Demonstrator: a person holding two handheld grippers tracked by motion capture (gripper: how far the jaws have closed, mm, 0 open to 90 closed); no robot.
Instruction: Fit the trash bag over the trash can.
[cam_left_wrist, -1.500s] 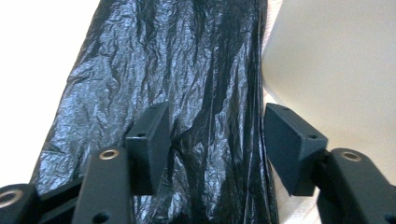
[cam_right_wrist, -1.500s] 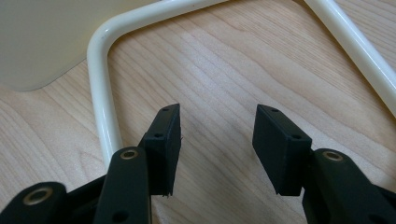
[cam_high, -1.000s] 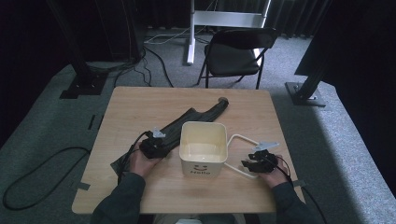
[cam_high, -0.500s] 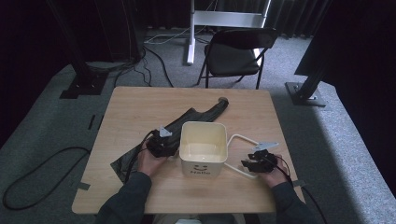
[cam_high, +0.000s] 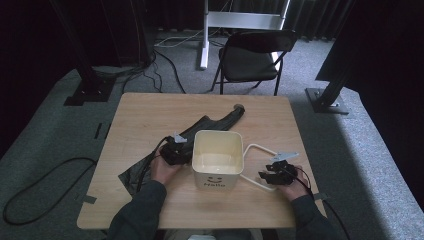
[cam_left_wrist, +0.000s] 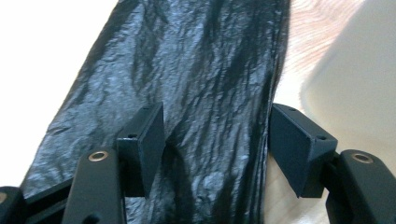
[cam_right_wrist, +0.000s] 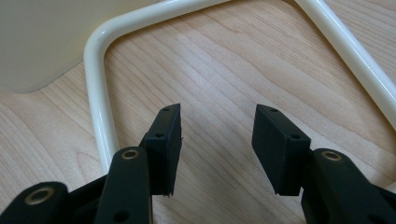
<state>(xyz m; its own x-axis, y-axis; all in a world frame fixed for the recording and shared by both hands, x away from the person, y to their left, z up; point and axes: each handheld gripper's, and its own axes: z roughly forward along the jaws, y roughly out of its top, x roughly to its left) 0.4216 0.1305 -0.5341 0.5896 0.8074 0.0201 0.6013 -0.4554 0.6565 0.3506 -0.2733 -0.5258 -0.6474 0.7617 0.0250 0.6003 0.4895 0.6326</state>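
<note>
So on the left, the left gripper (cam_high: 176, 152) sits low over the black bag (cam_left_wrist: 196, 93), jaws just spread wide with plastic between them but not pinched, probably lining up a grab. The bag lies flat on the table (cam_high: 150, 115), running behind the bin (cam_high: 218, 159). Right gripper (cam_high: 272, 176) hangs wide open inside the bin's handle (cam_right_wrist: 100, 93), holding nothing, maybe waiting to steady it.

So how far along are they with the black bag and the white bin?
Early. Set out so far: the white bin stands upright and unlined, its handle folded down onto the table. In hand: the left gripper, whose jaws have just been opening, sits over the flat black bag without pinching it. The right gripper is open beside the handle. Left: probably lifting, opening and fitting the bag.
</note>
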